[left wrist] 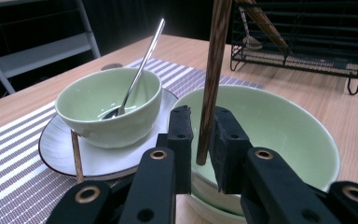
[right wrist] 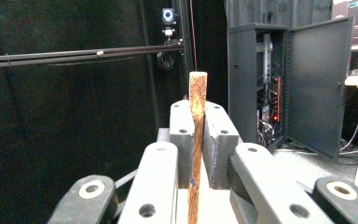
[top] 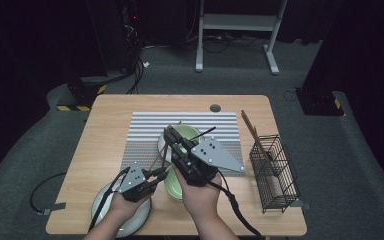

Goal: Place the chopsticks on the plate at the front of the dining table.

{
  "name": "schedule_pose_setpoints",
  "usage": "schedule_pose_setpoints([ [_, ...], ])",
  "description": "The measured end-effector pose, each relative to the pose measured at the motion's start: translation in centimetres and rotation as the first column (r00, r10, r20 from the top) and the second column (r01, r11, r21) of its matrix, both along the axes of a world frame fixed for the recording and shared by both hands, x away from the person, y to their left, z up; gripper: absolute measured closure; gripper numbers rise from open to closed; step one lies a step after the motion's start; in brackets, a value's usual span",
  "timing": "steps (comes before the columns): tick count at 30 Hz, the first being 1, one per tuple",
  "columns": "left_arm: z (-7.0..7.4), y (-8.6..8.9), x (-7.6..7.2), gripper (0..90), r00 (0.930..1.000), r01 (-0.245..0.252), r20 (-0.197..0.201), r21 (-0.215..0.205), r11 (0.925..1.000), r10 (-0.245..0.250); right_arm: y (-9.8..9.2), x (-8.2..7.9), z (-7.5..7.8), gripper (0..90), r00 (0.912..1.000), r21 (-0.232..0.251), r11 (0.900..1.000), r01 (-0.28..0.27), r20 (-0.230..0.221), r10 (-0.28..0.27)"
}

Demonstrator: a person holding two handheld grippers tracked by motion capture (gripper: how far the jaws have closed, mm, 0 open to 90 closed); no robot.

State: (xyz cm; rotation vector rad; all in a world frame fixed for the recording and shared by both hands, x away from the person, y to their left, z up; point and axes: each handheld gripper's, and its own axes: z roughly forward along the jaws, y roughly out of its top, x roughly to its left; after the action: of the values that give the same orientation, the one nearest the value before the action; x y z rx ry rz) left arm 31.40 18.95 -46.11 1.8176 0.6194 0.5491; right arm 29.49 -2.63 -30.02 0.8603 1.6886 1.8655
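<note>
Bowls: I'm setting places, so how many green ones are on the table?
2: a small bowl with a spoon on the plate, and a larger bowl beside it. More may be hidden.

Left gripper and right gripper both clamped, side by side.

wooden table bears striped mat, wire basket.

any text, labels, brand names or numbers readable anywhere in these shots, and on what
None: no word, brand or number can be read in any view.
Yellow-and-black hazard stripes mark the black blocks on the floor; these are a pattern, not text.
The open cabinet in the right gripper view shows small lit equipment, too small and blurred to read.
The bowls, chopstick, placemat and wire basket bear no markings.
</note>
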Motion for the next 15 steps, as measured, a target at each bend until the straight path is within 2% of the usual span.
schedule_pose_setpoints([
  [3,0.12,0.09,0.01,78.6,1.0000,-0.002,-0.001,-0.016,0.9999,0.002,0.10,0.01,-0.06,83.0,1.0000,-0.001,1.000,0.000,-0.005,0.000],
  [7,0.17,0.14,0.00,82.2,1.0000,0.002,0.000,-0.016,0.9999,-0.002,0.15,0.11,-0.16,83.0,1.0000,0.000,1.000,0.001,-0.007,-0.001],
  [15,0.21,0.14,-0.52,85.1,0.9992,0.012,0.039,0.002,0.9999,-0.012,-0.42,0.70,-0.18,81.9,0.9998,0.000,1.000,0.020,-0.010,-0.020],
])
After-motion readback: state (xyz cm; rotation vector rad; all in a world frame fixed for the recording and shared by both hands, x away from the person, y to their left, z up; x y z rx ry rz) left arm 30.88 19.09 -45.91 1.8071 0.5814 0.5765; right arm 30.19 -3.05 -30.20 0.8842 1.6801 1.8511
